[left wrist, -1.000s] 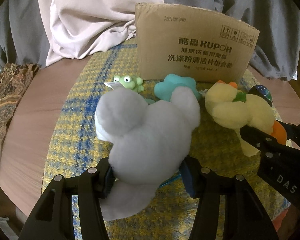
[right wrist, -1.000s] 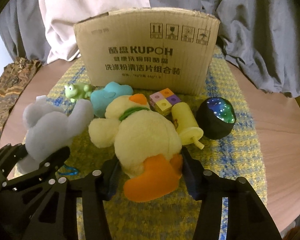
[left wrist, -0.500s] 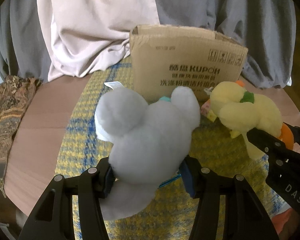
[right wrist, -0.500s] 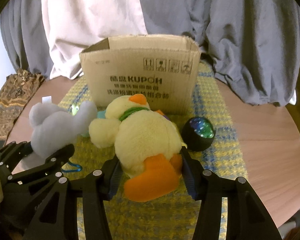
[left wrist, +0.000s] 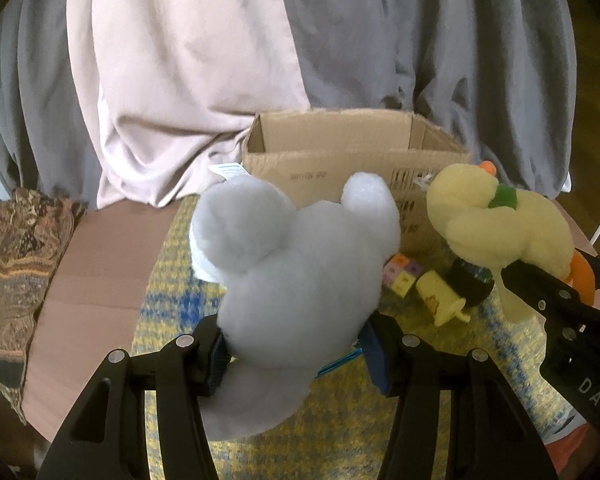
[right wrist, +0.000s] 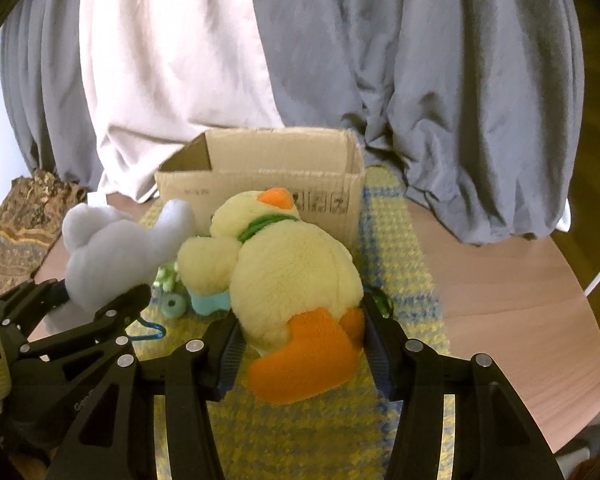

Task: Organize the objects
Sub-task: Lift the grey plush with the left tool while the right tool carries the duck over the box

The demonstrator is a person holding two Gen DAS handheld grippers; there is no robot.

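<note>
My left gripper (left wrist: 296, 354) is shut on a grey plush toy (left wrist: 296, 276) and holds it above the mat; it also shows in the right wrist view (right wrist: 108, 256). My right gripper (right wrist: 300, 354) is shut on a yellow plush duck (right wrist: 288, 276) with orange feet, also lifted; the duck shows at the right of the left wrist view (left wrist: 500, 224). An open cardboard box (left wrist: 340, 152) stands behind both toys, its top open (right wrist: 276, 156).
On the yellow-blue woven mat (left wrist: 168, 304) lie a colour cube (left wrist: 402, 276), a yellow bottle (left wrist: 440, 298), a dark ball (left wrist: 470, 282), a green frog (right wrist: 168, 276) and a teal toy (right wrist: 208, 302). A patterned cloth (left wrist: 16, 268) lies left. Grey and pink drapes hang behind.
Both grippers have risen with their plush toys, off the mat. The box now appears lower and its open top shows.
</note>
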